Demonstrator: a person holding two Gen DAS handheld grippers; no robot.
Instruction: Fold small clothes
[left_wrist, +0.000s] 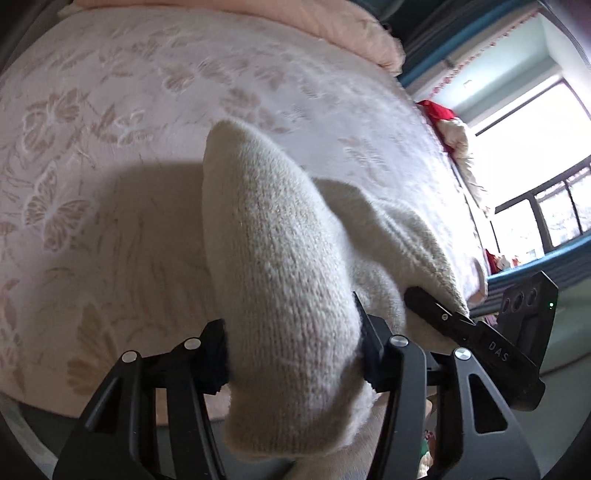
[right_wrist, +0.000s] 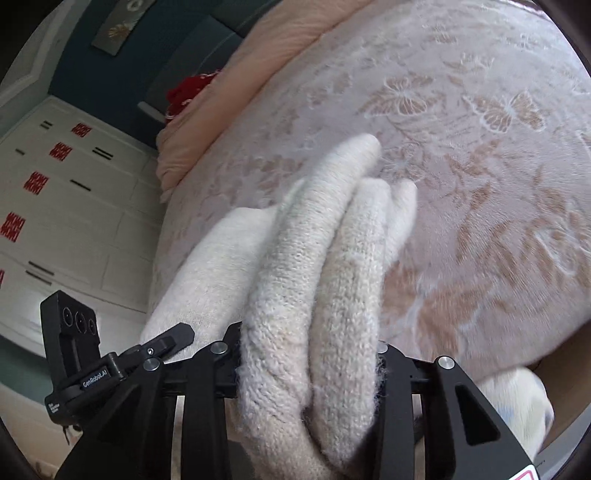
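Fingers (left_wrist: 218, 354) of the left gripper (left_wrist: 293, 350) are clamped on a thick fold of a cream knitted garment (left_wrist: 273, 236), which fills the gap between them from pad to pad. From the grip the knit rises forward as a rounded, cone-like bulge. More of it trails off to the right of these fingers, where the right gripper (left_wrist: 439, 314) shows as a black body with one fingertip against the garment's edge.

In the right wrist view, the fingers (right_wrist: 229, 347) of the right gripper (right_wrist: 308, 354) are likewise closed on the same cream knitted garment (right_wrist: 325, 258), here bunched into two or three long ridges that run forward from between the fingers. Fuzzy fibres stick out at the pinch. To the left of these fingers, a smoother part of the garment spreads toward the left gripper (right_wrist: 166, 341), whose black fingertip lies on the cloth; whether it grips can only be told from the other view.

Ahead of both pairs of fingers lies the bed (left_wrist: 110, 110), covered with a pale pink spread patterned with flowers and butterflies. The garment hangs between the grippers just above or on that spread; which one I cannot tell. A peach quilt (right_wrist: 221, 96) lies beyond the fingers at the bed's far edge, and a red cloth (right_wrist: 188, 92) sits beside it.
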